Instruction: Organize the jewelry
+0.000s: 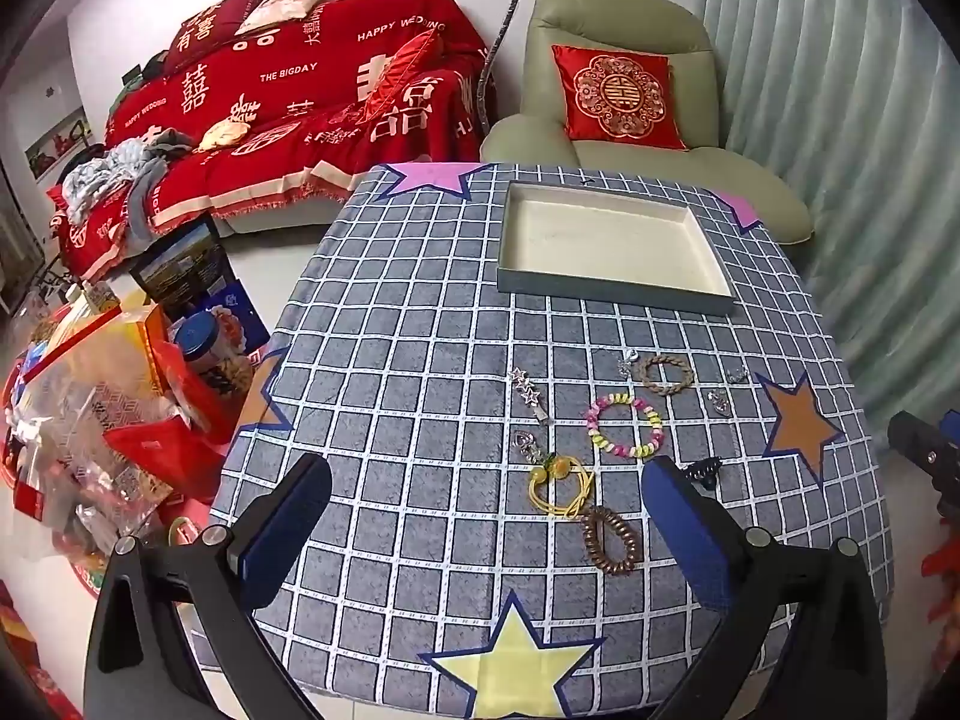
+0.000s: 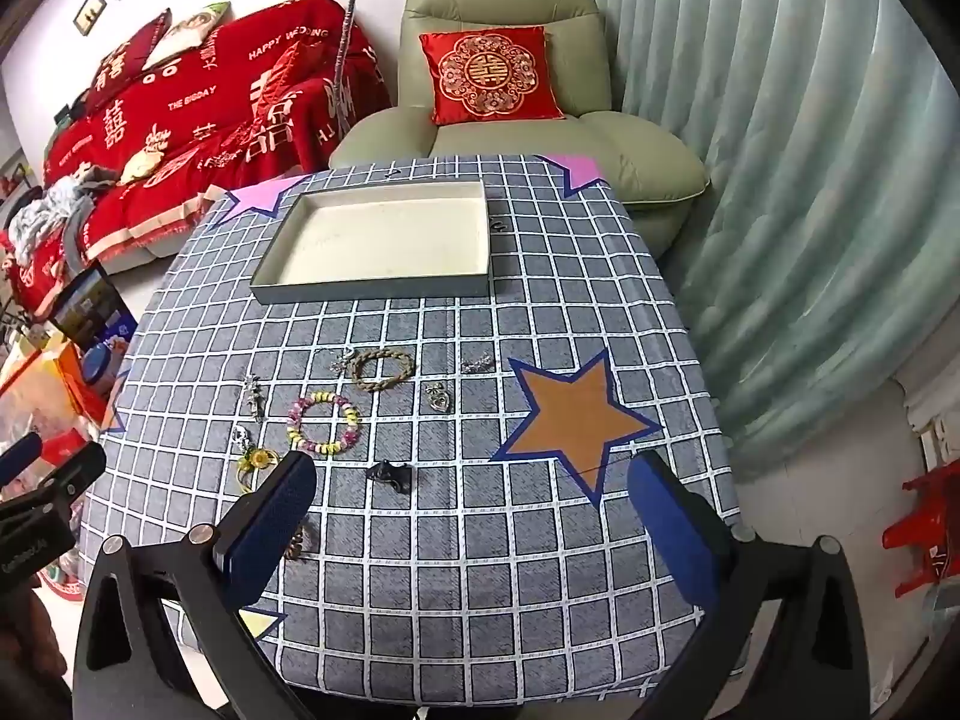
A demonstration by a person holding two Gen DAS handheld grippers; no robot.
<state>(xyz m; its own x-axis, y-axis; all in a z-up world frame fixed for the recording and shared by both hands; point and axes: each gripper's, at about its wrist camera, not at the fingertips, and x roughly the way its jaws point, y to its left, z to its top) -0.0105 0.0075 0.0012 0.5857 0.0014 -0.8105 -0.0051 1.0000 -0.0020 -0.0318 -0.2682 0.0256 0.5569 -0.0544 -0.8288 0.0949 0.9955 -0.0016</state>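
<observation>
Sprawling jewelry (image 1: 624, 426), unsorted, beside tray (image 1: 612, 294)

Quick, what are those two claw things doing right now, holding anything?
Left gripper: open, holding nothing, above the grey checked tablecloth.
Right gripper: open, holding nothing.

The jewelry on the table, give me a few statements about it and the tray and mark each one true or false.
1. The tray has nothing in it. True.
2. The left gripper is shut on the yellow hair tie. False: its jaws are open and hold nothing; the tie lies on the tablecloth.
3. The pastel bead bracelet lies nearer the grippers than the braided bracelet. True.
4. The black hair claw is inside the tray. False: it lies on the tablecloth, near the right gripper.
5. The right gripper is open. True.
</observation>
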